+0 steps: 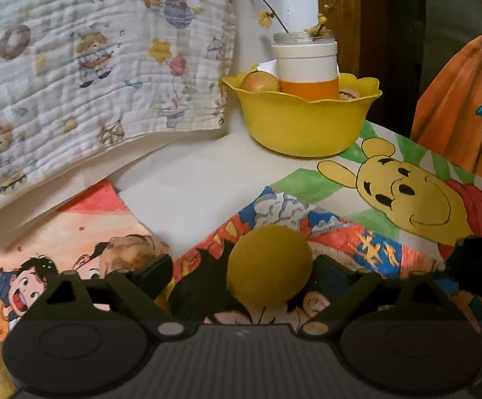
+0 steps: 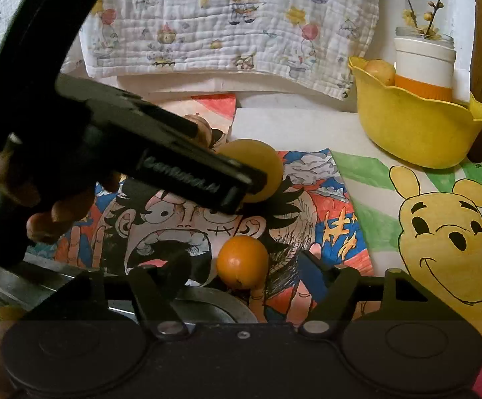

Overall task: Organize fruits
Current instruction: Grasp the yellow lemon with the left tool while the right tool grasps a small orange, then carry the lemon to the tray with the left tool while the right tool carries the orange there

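Yellow fruit [image 1: 269, 266] sits between left gripper [image 1: 241, 274] jaws, wide, apparently untouched; an off-centre squeeze could roll it. Right gripper [image 2: 241, 271] brackets orange fruit [image 2: 242, 262], not gripping.

A mustard-yellow fruit [image 1: 269, 266] sits low in the left wrist view between matte black tongs [image 1: 241, 274]. Lower centre in the right wrist view, an orange fruit [image 2: 241, 261]. The scalloped bowl [image 1: 302, 123] is bright yellow; the container [image 1: 307, 66] in it is white over an orange band. Upper left, a white quilted cloth [image 1: 91, 66] printed with pastel bears and balloons. Right, a yellow cartoon bear drawing [image 1: 403, 196] on green stripes.
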### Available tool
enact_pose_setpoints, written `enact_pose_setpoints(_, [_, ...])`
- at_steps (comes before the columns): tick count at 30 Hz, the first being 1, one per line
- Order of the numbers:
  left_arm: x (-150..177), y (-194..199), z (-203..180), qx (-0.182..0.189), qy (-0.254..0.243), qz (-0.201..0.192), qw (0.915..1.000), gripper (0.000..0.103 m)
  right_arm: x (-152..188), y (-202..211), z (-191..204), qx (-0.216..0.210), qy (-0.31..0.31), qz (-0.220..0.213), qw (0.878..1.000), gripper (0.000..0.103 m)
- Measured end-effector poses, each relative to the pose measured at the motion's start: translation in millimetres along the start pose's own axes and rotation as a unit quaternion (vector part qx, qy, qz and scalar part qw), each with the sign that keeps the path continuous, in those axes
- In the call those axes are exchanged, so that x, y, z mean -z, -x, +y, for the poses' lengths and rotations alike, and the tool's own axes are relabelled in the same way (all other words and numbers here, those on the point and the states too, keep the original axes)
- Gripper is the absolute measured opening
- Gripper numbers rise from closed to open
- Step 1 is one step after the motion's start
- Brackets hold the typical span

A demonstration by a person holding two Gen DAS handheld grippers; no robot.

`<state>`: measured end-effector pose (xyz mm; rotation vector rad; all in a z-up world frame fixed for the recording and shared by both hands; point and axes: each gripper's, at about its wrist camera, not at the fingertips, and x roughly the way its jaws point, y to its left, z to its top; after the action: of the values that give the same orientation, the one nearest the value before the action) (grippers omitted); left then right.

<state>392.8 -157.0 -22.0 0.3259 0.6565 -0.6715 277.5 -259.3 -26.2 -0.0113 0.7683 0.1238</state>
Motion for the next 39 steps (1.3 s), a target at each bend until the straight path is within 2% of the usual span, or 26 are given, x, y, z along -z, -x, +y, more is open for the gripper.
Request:
enact_pose_setpoints(4, [-5, -7, -1, 0.008, 0.001, 0.005, 1.0, 0.088, 0, -1, 0, 0.006, 0.003, 0.0, 1.0, 0.066])
enact_pose_setpoints(13, [-4, -19, -7, 0.033, 0.0, 0.027, 0.9991, 0.064, 1, -3, -1, 0.015, 0.012, -0.003, 1.0, 0.05])
enact_pose_setpoints(20, [-4, -15, -11, 0.02, -0.009, 0.026, 0.9994, 0.063, 0, -4, -1, 0.002, 0.018, -0.003, 1.0, 0.035])
enact_pose_setpoints(25, [-4, -3, -9, 0.012, 0.01, 0.031, 0.9994, 0.062, 0, -3, 1, 0.001, 0.028, -0.009, 1.0, 0.035])
enact_pose_setpoints(31, [2, 30, 4, 0.01, 0.041, 0.009, 0.9991, 0.062, -1, 14, 5, -0.008, 0.03, -0.039, 0.999, 0.035])
enact_pose_setpoints(39, [31, 87, 24, -0.04, 0.077, -0.014, 0.9961, 0.062, -1, 40, 26, -0.039, 0.048, -0.059, 0.996, 0.035])
